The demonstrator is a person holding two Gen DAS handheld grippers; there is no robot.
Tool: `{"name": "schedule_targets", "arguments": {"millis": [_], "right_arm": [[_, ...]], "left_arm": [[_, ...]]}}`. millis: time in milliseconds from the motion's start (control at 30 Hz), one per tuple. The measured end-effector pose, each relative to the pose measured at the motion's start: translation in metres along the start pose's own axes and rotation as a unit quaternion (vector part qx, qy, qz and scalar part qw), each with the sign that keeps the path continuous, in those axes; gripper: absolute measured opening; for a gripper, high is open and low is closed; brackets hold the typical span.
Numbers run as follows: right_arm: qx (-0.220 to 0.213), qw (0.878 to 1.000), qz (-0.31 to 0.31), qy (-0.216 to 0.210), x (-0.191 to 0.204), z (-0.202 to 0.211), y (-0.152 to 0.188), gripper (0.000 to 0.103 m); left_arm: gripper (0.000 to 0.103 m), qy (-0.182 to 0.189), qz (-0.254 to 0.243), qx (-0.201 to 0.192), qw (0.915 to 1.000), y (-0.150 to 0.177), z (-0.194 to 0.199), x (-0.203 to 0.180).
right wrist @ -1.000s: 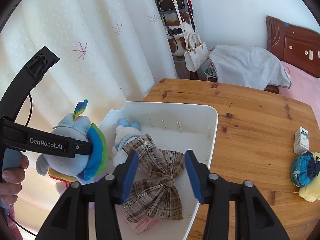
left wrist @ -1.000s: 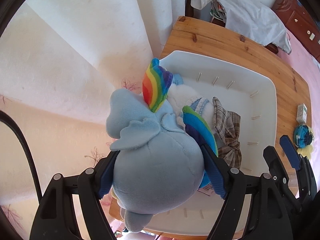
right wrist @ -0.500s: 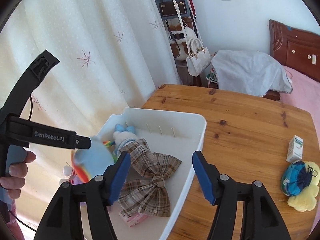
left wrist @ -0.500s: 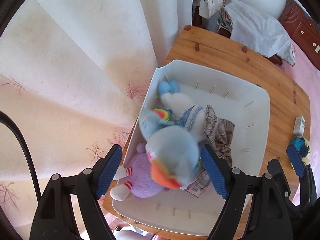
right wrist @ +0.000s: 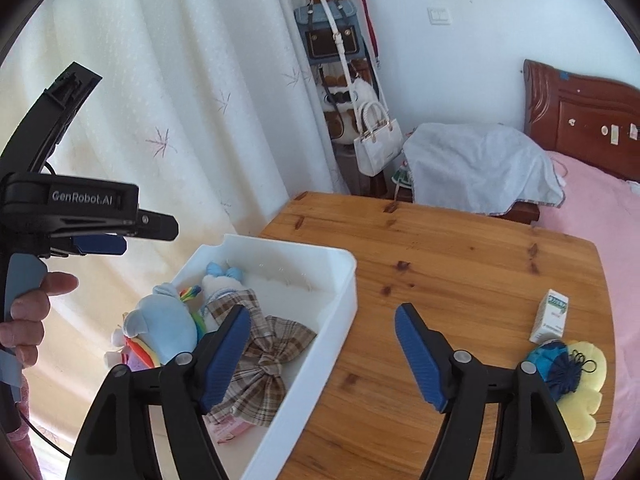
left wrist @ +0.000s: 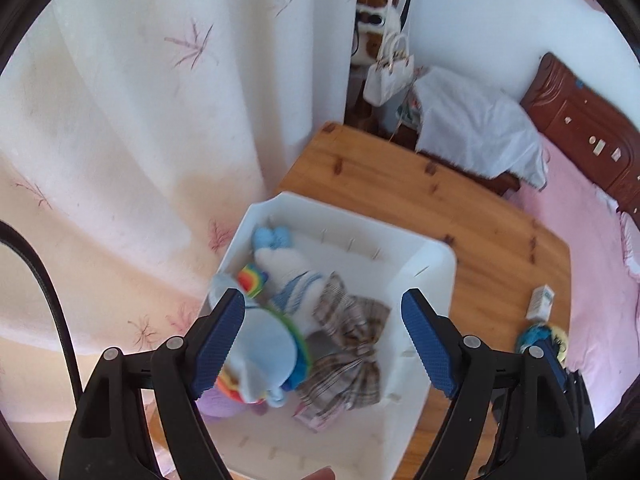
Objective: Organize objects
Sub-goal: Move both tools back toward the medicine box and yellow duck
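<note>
Bedroom setting: wooden table [right wrist: 460, 280] beside a pale curtain [right wrist: 180, 100], bed beyond

White bin [right wrist: 344, 292], landmark, at the table's curtain-side edge; serves as the collecting point, judged from its contents

Inside the bin: blue rainbow-maned plush [left wrist: 264, 352] at the near curtain-side corner, lying partly on a purple toy [left wrist: 218, 404]; white plush [left wrist: 288, 272] toward the far wall; plaid bow [left wrist: 348, 344] at centre

Outside the bin, across the table: small box [right wrist: 550, 316], blue-and-yellow plush [right wrist: 568, 376]; not yet sorted

Left gripper [left wrist: 324, 340]: raised over the bin, jaws wide, empty

Right gripper [right wrist: 322, 354]: jaws wide, empty, over the bin's table-side rim

Change: one second earlier the left gripper clamped the blue plush; now released, plush rests in the bin, gripper lifted clear
</note>
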State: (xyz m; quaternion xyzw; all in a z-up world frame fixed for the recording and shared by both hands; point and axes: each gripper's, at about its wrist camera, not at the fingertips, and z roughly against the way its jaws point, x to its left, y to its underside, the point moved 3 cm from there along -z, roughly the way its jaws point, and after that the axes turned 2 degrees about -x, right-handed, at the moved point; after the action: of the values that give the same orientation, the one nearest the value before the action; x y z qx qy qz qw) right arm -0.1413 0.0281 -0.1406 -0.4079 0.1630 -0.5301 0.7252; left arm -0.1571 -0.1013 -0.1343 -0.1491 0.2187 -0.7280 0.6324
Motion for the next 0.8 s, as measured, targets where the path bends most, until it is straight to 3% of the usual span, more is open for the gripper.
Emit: {"name": "schedule_targets", "arguments": {"millis": [133, 433, 800], "right_arm": [[-0.035, 0.999, 0.004, 0.020, -0.018, 0.016, 0.002, 0.080], [-0.088, 0.993, 0.032, 0.074, -0.062, 0.043, 0.013, 0.081], [-0.138, 0.984, -0.002, 0.109, -0.122, 0.080, 0.027, 0.081]], "left_arm": [[0.083, 0.020, -0.009, -0.034, 0.9992, -0.004, 0.009, -0.022], [0.083, 0.092, -0.015, -0.045, 0.9946, -0.001, 0.012, -0.068], [0.083, 0.116, -0.069, -0.064, 0.9888, 0.010, 0.011, -0.148]]}}
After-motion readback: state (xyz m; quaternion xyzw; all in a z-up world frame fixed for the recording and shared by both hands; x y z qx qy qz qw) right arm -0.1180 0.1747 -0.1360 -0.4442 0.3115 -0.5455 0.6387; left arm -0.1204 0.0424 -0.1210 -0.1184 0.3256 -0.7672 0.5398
